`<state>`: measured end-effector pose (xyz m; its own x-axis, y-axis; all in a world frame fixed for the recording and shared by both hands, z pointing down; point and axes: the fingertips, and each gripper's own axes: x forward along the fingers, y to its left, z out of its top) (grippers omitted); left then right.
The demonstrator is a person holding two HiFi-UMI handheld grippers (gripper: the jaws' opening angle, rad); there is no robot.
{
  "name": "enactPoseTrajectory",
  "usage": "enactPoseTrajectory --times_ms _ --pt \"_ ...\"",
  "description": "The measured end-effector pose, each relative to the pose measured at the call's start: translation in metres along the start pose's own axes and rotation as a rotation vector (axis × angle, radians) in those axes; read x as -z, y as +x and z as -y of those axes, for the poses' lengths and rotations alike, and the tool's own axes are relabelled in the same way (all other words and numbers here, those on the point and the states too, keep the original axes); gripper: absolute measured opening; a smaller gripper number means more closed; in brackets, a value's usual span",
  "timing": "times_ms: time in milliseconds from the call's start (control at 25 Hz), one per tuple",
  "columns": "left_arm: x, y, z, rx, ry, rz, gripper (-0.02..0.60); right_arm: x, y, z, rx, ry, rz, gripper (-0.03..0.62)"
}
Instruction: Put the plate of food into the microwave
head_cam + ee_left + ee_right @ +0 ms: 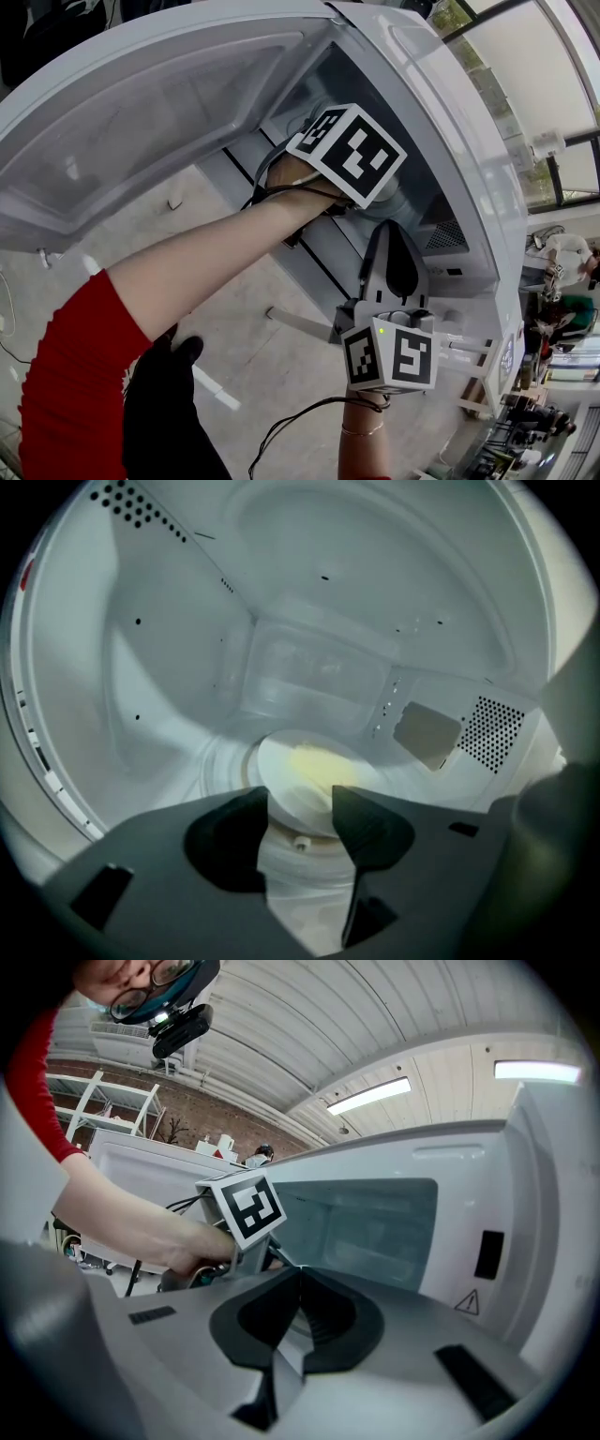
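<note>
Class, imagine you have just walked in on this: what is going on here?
A person works at an open microwave with a hand-held gripper in each hand. The left hand-held gripper reaches into the cavity, where the plate of yellowish food sits on the oven floor. Its jaws stand apart with the plate's near rim between them, apparently not clamped. The right hand-held gripper is outside the opening, jaws together and empty. The door is swung open.

Plate (314,772) on turntable (221,761) in microwave (469,159); L gripper (300,799) inside, R gripper (298,1274) outside.
</note>
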<state>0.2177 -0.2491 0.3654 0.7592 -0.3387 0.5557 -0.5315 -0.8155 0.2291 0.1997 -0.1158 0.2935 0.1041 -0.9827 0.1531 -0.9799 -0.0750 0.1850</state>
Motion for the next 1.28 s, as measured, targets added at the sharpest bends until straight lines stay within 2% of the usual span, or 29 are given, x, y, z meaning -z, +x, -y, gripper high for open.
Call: enactPoseTrajectory --times_ms 160,360,440,560,640,760,880,1160,1280 --pt "0.001 -0.003 -0.002 -0.026 0.047 0.047 0.215 0.003 0.000 -0.002 0.008 -0.004 -0.001 0.015" --pt "-0.002 -0.011 -0.010 -0.167 0.208 0.109 0.218 0.003 -0.001 -0.005 0.006 0.001 -0.009 0.015" --pt "-0.001 -0.010 -0.010 -0.172 0.221 0.119 0.218 0.005 -0.001 -0.004 0.009 0.004 -0.008 0.015" --pt "0.001 -0.013 -0.012 -0.127 0.165 0.154 0.218 0.009 -0.002 -0.006 0.009 0.005 -0.009 0.015" --pt "-0.002 -0.023 -0.013 -0.082 0.108 0.215 0.208 0.010 -0.004 -0.010 0.007 0.012 -0.004 0.015" --pt "-0.004 -0.044 -0.020 -0.023 0.024 0.308 0.112 0.011 -0.005 -0.016 0.002 0.032 0.010 0.015" --pt "0.001 -0.060 -0.025 0.021 -0.025 0.363 0.013 0.011 -0.005 -0.020 -0.002 0.057 0.029 0.015" --pt "0.016 -0.105 0.014 0.291 -0.081 0.457 0.009 0.014 -0.019 -0.022 0.041 0.154 0.023 0.015" --pt "0.022 -0.135 0.030 0.332 -0.059 0.473 0.009 0.013 -0.037 -0.023 0.049 0.228 0.006 0.015"
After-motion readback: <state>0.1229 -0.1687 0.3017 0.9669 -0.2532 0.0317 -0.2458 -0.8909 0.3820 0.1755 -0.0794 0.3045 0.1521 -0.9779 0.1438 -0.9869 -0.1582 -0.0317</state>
